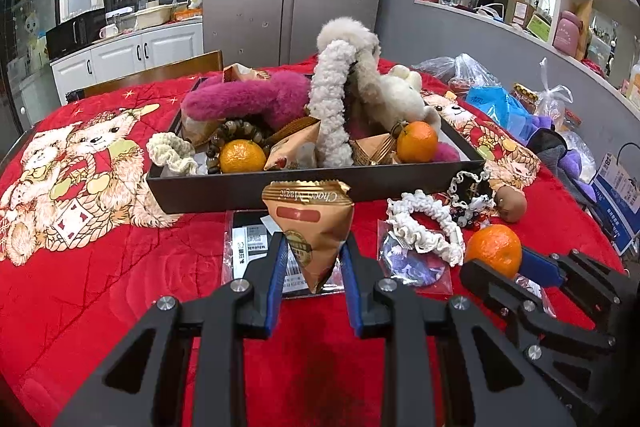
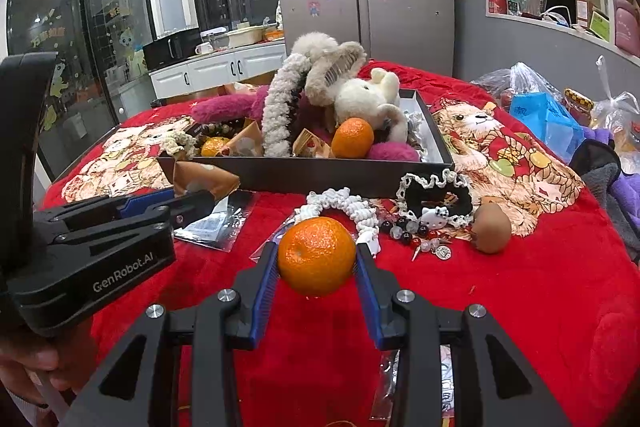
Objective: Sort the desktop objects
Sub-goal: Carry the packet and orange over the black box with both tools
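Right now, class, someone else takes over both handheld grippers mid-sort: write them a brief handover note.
Left gripper: shut on the tan triangular snack packet, held above the red cloth.
Right gripper: shut on a round orange mandarin, also lifted.
Black rectangular tray: already holds two mandarins, snack packets, plush toys, a bead bracelet.
Done: those items are in.
Left: put both held items in, then likely the white ruffled scrunchie, black lace-edged scrunchie, loose glass beads, brown egg-shaped object and flat plastic packets.

Red bear-print blanket (image 2: pixel 540 287) carries dark tray (image 2: pixel 312 175), white scrunchie (image 2: pixel 352 205), bead bracelet (image 2: pixel 408 233), brown egg (image 2: pixel 492 229).
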`<state>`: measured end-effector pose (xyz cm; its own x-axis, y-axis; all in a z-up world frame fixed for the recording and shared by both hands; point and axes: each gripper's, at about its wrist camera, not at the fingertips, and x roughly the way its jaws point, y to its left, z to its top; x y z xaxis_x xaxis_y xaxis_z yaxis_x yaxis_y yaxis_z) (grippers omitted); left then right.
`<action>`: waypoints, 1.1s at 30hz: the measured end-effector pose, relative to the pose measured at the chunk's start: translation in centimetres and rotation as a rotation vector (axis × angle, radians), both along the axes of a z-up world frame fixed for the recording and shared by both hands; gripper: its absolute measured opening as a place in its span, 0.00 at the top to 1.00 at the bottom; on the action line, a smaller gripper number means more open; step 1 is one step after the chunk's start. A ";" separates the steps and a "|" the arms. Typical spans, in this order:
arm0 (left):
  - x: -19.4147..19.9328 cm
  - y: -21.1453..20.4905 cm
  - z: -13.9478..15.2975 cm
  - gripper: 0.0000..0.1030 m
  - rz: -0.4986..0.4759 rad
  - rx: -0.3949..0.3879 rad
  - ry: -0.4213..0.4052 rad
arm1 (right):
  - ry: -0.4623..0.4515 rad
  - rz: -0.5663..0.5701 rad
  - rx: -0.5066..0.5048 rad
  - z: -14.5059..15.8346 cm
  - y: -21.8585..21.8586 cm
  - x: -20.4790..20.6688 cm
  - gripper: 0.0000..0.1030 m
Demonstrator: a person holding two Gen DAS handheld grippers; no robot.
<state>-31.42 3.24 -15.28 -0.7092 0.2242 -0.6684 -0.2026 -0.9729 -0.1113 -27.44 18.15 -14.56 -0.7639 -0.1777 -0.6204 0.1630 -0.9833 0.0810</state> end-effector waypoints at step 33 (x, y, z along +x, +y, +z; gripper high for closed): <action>-12.0 -2.5 6.9 0.74 0.039 0.066 -0.038 | -0.055 -0.040 -0.073 8.0 -0.2 -12.7 0.63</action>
<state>-43.38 0.76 -8.40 -0.6928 0.2408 -0.6798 -0.1586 -0.9704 -0.1820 -40.16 17.90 -6.59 -0.7363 -0.1941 -0.6482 0.1173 -0.9801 0.1603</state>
